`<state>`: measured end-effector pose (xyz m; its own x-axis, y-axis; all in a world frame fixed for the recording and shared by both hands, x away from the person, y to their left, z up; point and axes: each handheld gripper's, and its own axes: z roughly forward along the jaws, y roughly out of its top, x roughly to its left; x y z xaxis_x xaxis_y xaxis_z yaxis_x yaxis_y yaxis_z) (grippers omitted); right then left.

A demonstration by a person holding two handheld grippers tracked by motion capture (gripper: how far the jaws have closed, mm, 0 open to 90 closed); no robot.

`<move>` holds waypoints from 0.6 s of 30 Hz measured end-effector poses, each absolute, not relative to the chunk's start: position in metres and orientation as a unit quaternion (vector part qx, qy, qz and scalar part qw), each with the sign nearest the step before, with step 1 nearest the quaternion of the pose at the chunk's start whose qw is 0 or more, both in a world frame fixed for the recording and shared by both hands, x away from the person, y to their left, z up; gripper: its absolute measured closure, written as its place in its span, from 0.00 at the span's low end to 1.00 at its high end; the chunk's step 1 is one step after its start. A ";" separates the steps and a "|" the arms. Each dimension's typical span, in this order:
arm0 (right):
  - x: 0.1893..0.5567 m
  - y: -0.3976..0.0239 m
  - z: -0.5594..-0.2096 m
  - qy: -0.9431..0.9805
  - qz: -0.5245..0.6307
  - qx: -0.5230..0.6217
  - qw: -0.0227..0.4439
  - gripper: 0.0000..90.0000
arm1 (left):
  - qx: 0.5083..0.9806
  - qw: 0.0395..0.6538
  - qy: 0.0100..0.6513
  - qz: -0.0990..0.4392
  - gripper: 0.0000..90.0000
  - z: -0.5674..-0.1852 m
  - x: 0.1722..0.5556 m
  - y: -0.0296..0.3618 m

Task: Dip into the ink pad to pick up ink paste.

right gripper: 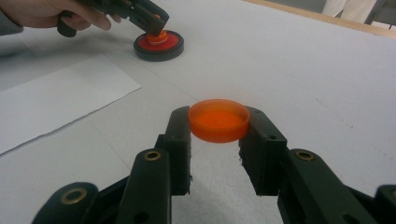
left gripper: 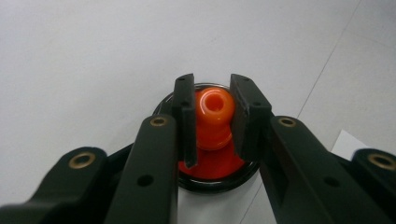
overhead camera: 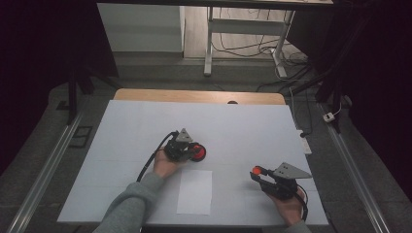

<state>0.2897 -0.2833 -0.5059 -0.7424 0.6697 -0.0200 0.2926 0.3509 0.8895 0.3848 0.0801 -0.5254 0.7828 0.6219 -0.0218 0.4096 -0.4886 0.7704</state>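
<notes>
Left gripper (left gripper: 212,119) clamped on orange knob (left gripper: 213,116) of black-rimmed red disc (right gripper: 159,45), centre table (overhead camera: 145,126). Right gripper (right gripper: 218,140), near right, clamped on orange cap (right gripper: 218,120). White paper (overhead camera: 195,191) between.

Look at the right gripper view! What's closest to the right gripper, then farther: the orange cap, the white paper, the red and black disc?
1. Orange cap, held between its jaws.
2. White paper, off to the left.
3. Red and black disc, far back, under the left gripper.

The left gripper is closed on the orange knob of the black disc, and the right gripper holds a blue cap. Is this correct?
Not quite: the cap in the right gripper is orange, as the right gripper view shows. The left gripper is indeed closed on the orange knob of the black disc.
</notes>
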 end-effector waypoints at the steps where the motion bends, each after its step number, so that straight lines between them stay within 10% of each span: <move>1: 0.290 -0.283 -0.506 0.799 0.483 0.301 0.195 0.72 | 0.855 0.403 0.300 0.133 0.82 -0.525 0.385 0.079; 18: 0.289 -0.284 -0.505 0.798 0.483 0.302 0.197 0.72 | 0.847 0.418 0.304 0.124 0.82 -0.528 0.386 0.083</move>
